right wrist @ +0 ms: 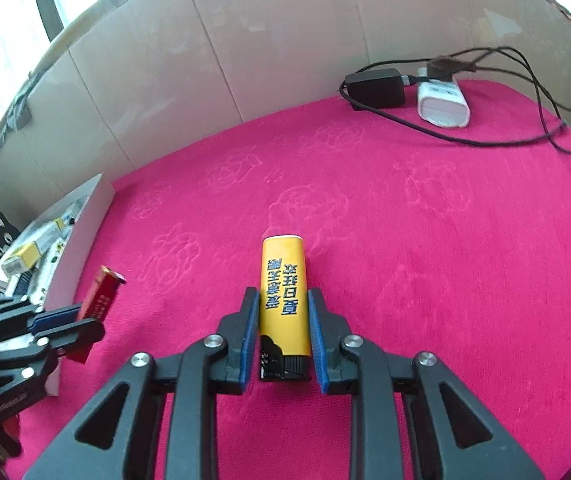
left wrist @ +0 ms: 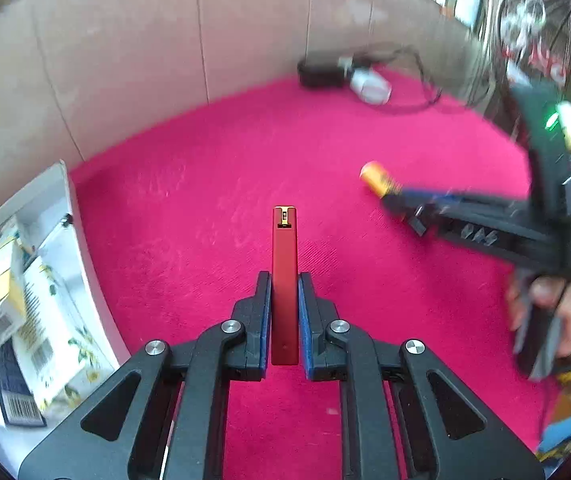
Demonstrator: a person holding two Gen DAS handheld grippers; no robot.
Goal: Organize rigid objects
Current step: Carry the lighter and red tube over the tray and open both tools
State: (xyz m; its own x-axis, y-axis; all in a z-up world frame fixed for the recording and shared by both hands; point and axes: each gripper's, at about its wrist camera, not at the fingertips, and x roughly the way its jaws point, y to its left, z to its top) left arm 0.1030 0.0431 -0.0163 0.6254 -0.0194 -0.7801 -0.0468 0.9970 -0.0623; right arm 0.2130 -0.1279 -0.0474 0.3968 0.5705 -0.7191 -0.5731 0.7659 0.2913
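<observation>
In my left gripper (left wrist: 284, 312) I am grasping a slim red lighter (left wrist: 284, 280), a flat, smooth bar with a matte metallic sheen and a small gold fitting at its far tip; the blue ribbed pads (left wrist: 303, 320) press on both of its narrow sides, and it points straight forward, lifted off the cloth. My right gripper (right wrist: 283, 320) is clenched on a yellow lighter (right wrist: 284, 292), a rounded, glossy plastic body printed with dark blue characters, its black valve end tucked back between the jaws and its pale base pointing away from me. From the left wrist view, that same gripper shows at the right, blurred, with my hand (left wrist: 565, 312) wrapped round its black handle. Both tools are black, angular plastic with silver round bolts at the joints. Under them spreads a bright pink cloth (right wrist: 405, 240), a short towelling pile pressed with faint flower outlines. At the left edge sits a white open box (right wrist: 85, 216), thin-walled and rectangular, holding small printed cartons with barcodes, one of them yellow. At the far right of the cloth lie a black power adapter (right wrist: 375, 88) and a white rounded power strip (right wrist: 443, 104), touching, with thin black cables (right wrist: 485, 142) looping across. Plain brown cardboard panels (right wrist: 245, 48) stand behind as a curved wall.
</observation>
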